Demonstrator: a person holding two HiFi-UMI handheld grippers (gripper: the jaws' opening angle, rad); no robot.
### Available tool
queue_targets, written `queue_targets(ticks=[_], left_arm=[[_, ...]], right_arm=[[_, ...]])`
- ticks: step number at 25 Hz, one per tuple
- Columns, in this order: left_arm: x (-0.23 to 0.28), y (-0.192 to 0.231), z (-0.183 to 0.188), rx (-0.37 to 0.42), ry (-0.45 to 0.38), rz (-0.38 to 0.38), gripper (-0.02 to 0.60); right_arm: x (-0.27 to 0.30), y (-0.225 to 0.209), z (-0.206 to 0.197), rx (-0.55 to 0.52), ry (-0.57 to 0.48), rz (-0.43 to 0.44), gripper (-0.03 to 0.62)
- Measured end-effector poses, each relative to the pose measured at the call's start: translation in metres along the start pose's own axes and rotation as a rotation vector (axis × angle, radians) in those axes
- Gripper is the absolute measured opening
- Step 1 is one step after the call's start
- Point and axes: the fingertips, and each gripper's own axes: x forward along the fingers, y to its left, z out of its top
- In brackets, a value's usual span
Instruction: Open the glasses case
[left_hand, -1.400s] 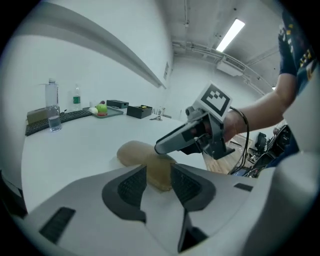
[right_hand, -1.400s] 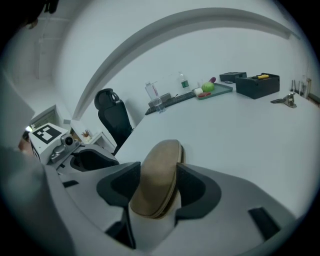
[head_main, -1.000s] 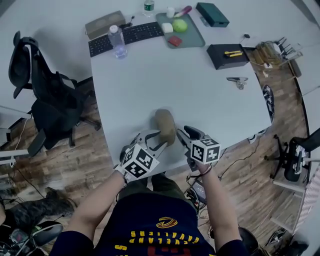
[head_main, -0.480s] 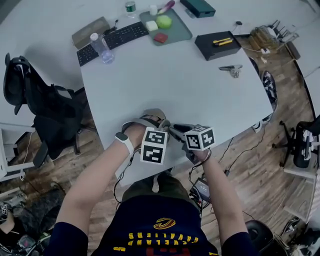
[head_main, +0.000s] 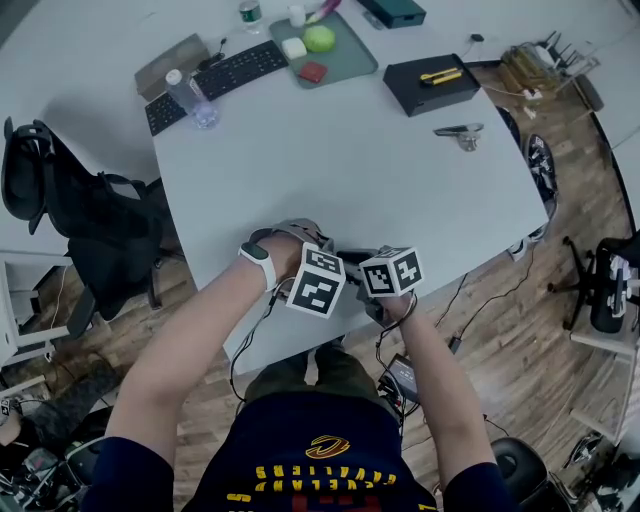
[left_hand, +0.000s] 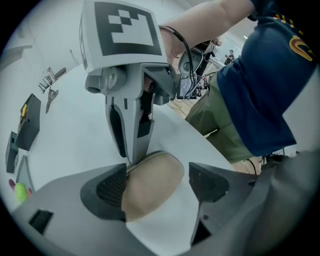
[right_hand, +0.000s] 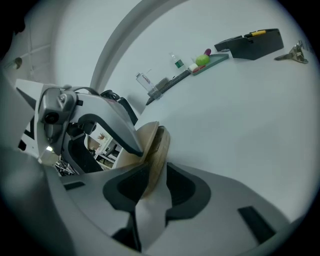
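The tan glasses case (left_hand: 150, 185) lies near the table's front edge. In the left gripper view it sits between my left gripper's (left_hand: 162, 185) jaws, which point down over it. Those jaws have just been opening and now stand wide: the case rests against one pad (left_hand: 112, 187), with a clear gap to the other. My right gripper (right_hand: 156, 186) has just been closing and is now shut on the case's end (right_hand: 152, 150), whose seam shows edge-on. In the head view both marker cubes (head_main: 318, 283) cover the case.
At the far side of the white table (head_main: 350, 170) are a keyboard (head_main: 215, 80), a water bottle (head_main: 185, 97), a green tray (head_main: 350, 60) with food and a black box (head_main: 432, 85). A metal clip (head_main: 460, 133) lies at the right. An office chair (head_main: 60, 210) stands at the left.
My left hand has rolled over and sunk, so its gripper now points down over the case. The case, plain in the head view a second ago, is now hidden beneath both grippers.
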Motion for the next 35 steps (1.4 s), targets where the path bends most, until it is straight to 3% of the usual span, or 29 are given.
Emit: queue_targets(ticks=[12, 26, 35], left_arm=[[-0.006, -0.005, -0.004, -0.06, -0.077, 0.047, 0.388], [-0.026, -0.022, -0.02, -0.084, -0.096, 0.124, 0.388], [-0.039, -0.044, -0.042, -0.233, -0.178, 0.208, 0.387]], right_arm=[[0.003, 0.011, 0.003, 0.036, -0.018, 0.042, 0.11], [0.013, 0.01, -0.005, 0.026, 0.028, 0.003, 0.101], [0.013, 0.01, -0.005, 0.03, 0.027, -0.016, 0.094]])
